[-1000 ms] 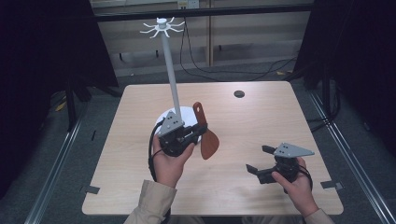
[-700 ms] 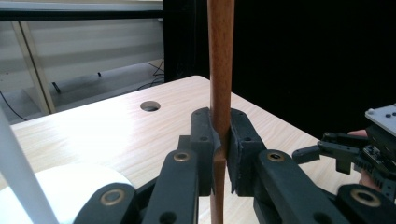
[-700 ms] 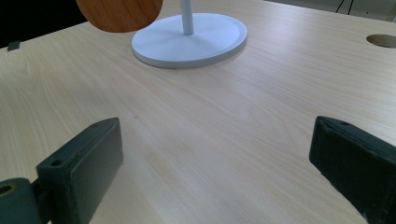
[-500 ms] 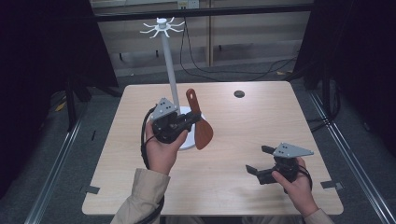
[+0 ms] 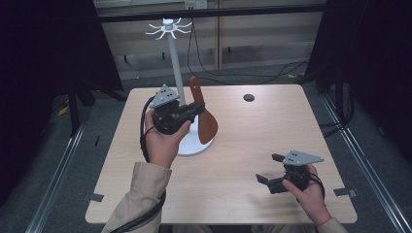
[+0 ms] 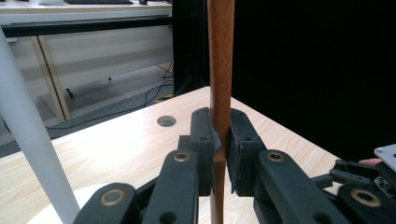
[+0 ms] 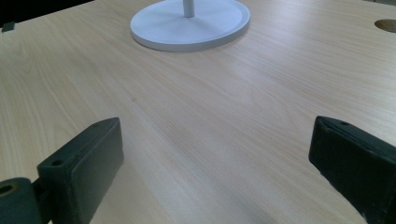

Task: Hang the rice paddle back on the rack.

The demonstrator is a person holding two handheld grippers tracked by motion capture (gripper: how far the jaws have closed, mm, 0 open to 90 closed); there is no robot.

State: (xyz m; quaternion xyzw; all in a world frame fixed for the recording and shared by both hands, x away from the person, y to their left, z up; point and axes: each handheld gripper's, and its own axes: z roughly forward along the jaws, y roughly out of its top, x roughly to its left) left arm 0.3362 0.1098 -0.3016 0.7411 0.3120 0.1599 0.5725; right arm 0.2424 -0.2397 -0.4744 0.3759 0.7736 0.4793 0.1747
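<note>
A brown wooden spatula [image 5: 208,127] hangs blade-down in front of a white stand [image 5: 174,63] with a ring of hooks [image 5: 169,26] on top. My left gripper [image 5: 198,108] is shut on the spatula's handle [image 6: 220,60], held above the stand's round base [image 5: 192,145]. In the left gripper view the pads [image 6: 240,140] press the handle from both sides, and the stand's pole [image 6: 23,130] rises at the left. My right gripper [image 5: 268,168] rests near the table's front right with its jaws open and nothing between them [image 7: 217,140].
The wooden table [image 5: 252,131] has a round cable hole [image 5: 248,97] near its far edge. Dark curtains flank both sides. Tape marks sit at the front corners. The stand's base [image 7: 191,23] lies ahead of the right gripper.
My left hand has risen and shifted left and away with the spatula, bringing it closer to the pole. The right hand has stayed still.
</note>
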